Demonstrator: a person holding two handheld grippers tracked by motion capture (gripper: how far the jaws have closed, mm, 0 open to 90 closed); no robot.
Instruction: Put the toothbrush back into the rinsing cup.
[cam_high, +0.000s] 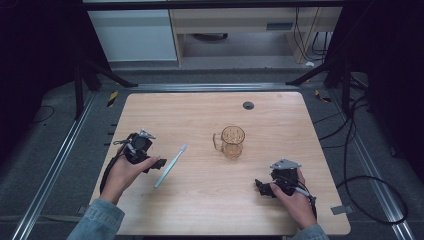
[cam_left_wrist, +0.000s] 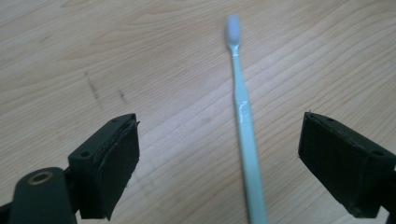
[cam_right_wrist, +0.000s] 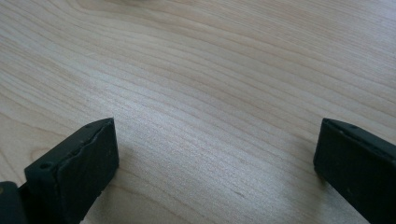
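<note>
Pale wood counter (cam_high: 200, 200), dark floor around. Item: toothbrush (cam_high: 171, 165), mint plastic, lying flat at 8 o'clock from the amber glass mug (cam_high: 231, 141). Likely light, stiff, slick, thin; best taken mid-handle, across its width. Left tool (cam_left_wrist: 219, 163): jaws apart, straddling the handle without contact. Right tool (cam_right_wrist: 217, 172): jaws apart, holding nothing.

No text, label, brand or number can be read anywhere in these views. The toothbrush (cam_left_wrist: 244, 126) handle and the glass mug (cam_high: 232, 141) bear no legible marking.
</note>
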